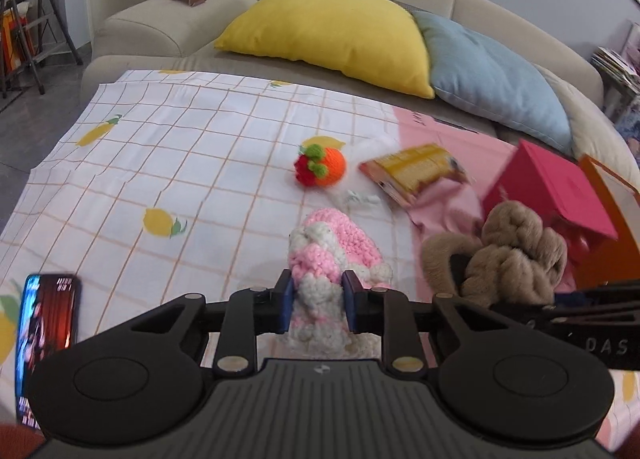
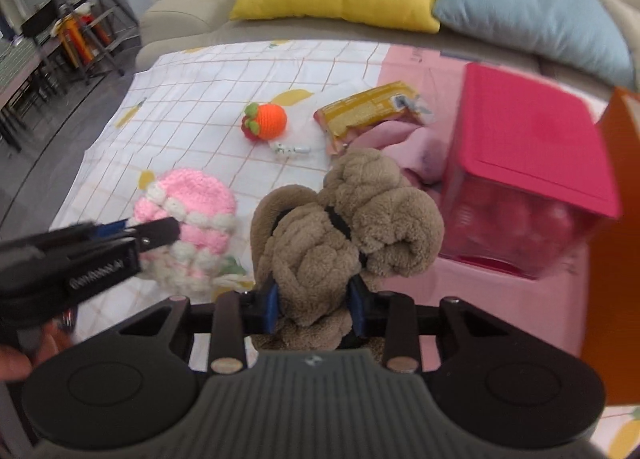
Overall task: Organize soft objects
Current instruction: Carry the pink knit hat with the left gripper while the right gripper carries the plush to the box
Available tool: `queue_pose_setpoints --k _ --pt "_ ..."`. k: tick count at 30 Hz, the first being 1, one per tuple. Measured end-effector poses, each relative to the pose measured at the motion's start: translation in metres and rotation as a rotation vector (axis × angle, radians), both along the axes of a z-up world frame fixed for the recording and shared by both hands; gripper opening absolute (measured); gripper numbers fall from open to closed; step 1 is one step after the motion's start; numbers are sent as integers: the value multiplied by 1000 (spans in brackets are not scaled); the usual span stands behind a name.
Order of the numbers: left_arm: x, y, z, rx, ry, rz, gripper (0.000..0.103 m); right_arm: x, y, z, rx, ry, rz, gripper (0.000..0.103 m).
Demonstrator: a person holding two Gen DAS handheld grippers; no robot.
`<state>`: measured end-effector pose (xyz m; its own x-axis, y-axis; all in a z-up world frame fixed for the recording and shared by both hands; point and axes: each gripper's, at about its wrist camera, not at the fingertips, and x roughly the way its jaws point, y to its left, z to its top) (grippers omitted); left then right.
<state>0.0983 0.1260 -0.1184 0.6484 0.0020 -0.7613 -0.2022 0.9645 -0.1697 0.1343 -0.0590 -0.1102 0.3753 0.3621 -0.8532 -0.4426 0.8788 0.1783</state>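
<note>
1. Two soft items are held at once beside the pink box (image 2: pixel 528 163), which I judge is their destination.
2. The right gripper (image 2: pixel 314 309) has its fingers closed on the brown plush bundle (image 2: pixel 352 215), lifted just left of the box.
3. The left gripper (image 1: pixel 318 305) pinches the pink-and-white knit hat (image 1: pixel 332 255), further left of the box.
4. The crocheted orange (image 1: pixel 322 167) lies on the tabletop, beyond both, untouched.

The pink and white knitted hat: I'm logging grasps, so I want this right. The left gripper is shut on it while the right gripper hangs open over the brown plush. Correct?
Not quite. The right gripper is not open: the right wrist view shows its jaws shut on the brown plush. The left gripper is indeed shut on the pink and white knitted hat.
</note>
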Motion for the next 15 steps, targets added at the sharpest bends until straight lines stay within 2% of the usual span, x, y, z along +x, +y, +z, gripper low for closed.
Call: queue_pose_setpoints --k 5,15 --pt "-26 -25 27 -31 -37 -30 28 -32 -46 13 -29 -52 -13 34" --pt "-44 -96 76 -27 -127 -187 28 -76 -127 40 2 -127 -94 34"
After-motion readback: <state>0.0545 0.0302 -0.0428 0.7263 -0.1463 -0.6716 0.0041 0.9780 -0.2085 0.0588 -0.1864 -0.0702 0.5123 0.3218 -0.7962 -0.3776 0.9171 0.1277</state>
